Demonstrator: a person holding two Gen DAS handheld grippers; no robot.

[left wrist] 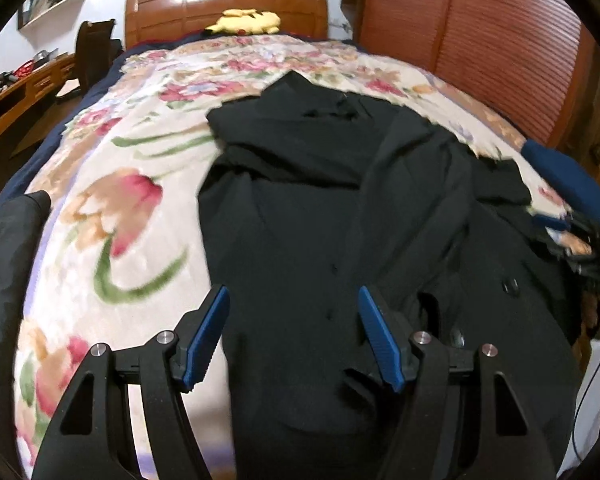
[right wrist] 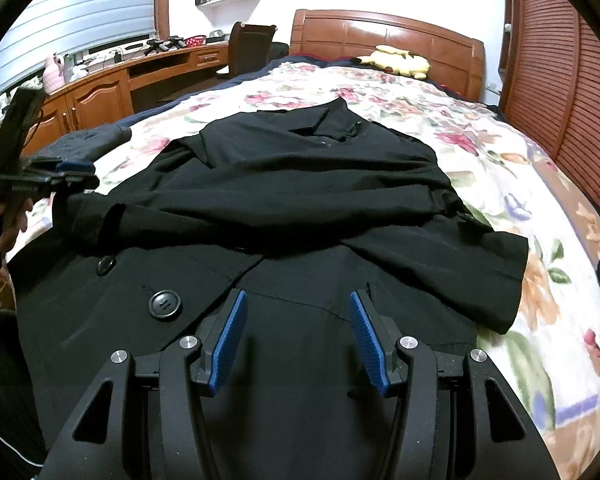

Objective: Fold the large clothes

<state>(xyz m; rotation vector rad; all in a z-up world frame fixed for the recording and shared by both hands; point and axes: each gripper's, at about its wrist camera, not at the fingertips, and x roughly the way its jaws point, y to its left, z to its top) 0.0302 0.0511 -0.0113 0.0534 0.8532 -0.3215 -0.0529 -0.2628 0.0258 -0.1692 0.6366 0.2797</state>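
Blue-padded fingers [right wrist: 231, 344] of the right gripper [right wrist: 298, 340] stand apart above the lower front of a black coat [right wrist: 284, 200], with only cloth seen beneath the gap and nothing pinched between the pads. That coat lies spread along a bed under a floral blanket [right wrist: 480, 148], collar toward the wooden headboard [right wrist: 384, 36], its sleeves folded across the chest and two dark buttons [right wrist: 164, 304] showing near the front edge. From the left wrist view, the left gripper [left wrist: 292, 336] also hangs with its jaws parted over the coat's near-left edge, gripping nothing, the blanket visible just beside its left finger. In the right wrist view the left gripper appears at the far left border, held by a hand [right wrist: 8, 220], close to the end of one folded sleeve. A yellow plush toy [right wrist: 400, 62] rests against the headboard, and a wooden desk [right wrist: 100, 88] runs along the wall to the left of the bed.
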